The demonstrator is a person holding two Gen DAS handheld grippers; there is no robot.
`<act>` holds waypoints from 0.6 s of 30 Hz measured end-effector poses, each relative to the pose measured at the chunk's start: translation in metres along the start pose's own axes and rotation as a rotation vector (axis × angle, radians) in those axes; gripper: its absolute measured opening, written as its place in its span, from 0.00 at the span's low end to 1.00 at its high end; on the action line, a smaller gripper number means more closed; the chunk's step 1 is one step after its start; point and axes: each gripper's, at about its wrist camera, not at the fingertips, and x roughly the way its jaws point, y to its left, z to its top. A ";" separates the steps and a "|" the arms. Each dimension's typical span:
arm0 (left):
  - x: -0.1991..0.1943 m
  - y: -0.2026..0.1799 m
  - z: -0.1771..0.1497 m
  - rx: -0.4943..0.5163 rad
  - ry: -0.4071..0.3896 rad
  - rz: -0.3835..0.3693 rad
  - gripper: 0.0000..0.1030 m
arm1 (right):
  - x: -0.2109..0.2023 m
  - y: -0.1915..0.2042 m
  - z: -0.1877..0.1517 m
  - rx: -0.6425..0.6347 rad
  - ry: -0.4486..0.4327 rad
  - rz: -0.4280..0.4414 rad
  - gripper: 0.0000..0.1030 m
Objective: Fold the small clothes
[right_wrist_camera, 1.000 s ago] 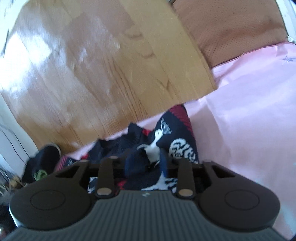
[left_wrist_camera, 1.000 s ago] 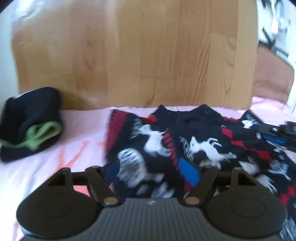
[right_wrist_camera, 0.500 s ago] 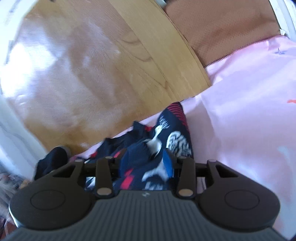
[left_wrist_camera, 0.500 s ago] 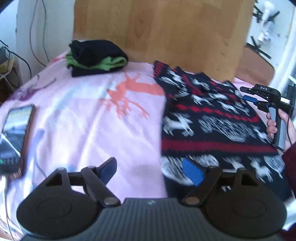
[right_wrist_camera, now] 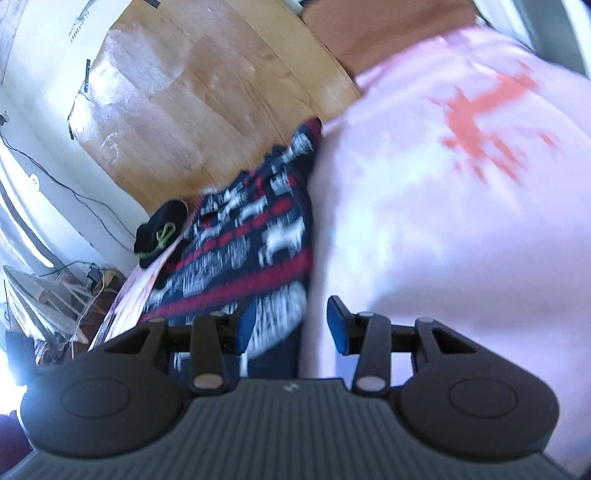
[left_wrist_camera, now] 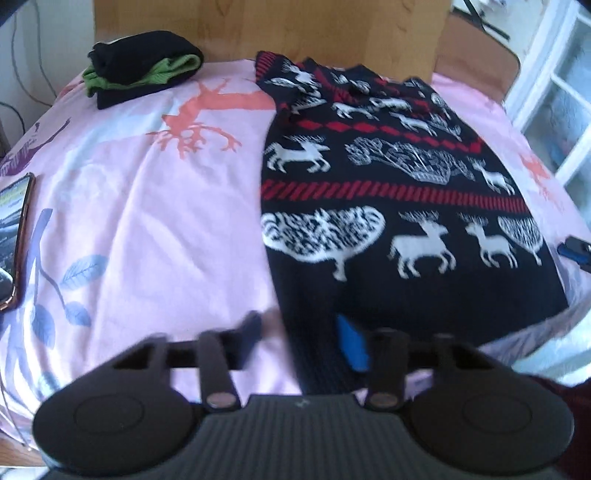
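Observation:
A dark navy sweater [left_wrist_camera: 388, 206] with white reindeer and red bands lies flat on the pink bedsheet [left_wrist_camera: 155, 221], its sleeves folded in at the top. My left gripper [left_wrist_camera: 301, 341] is open at the sweater's near left hem corner, its fingers straddling the edge. My right gripper [right_wrist_camera: 291, 325] is open at the near right hem corner of the sweater [right_wrist_camera: 258, 240], also straddling the edge. Its blue tips show at the right edge of the left wrist view [left_wrist_camera: 574, 249]. Neither holds cloth.
A folded black and green garment [left_wrist_camera: 144, 68] lies at the far left by the wooden headboard [left_wrist_camera: 266, 26]. A phone [left_wrist_camera: 14, 236] lies at the sheet's left edge. Cables and clutter [right_wrist_camera: 62, 280] sit beside the bed.
Both grippers let go of the sleeves near the headboard and drew back to the near hem. The sweater now lies flat with sleeves folded in.

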 end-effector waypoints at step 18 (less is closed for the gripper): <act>-0.022 0.027 0.055 -0.238 -0.150 -0.212 0.11 | 0.016 0.022 0.038 0.131 -0.011 0.223 0.06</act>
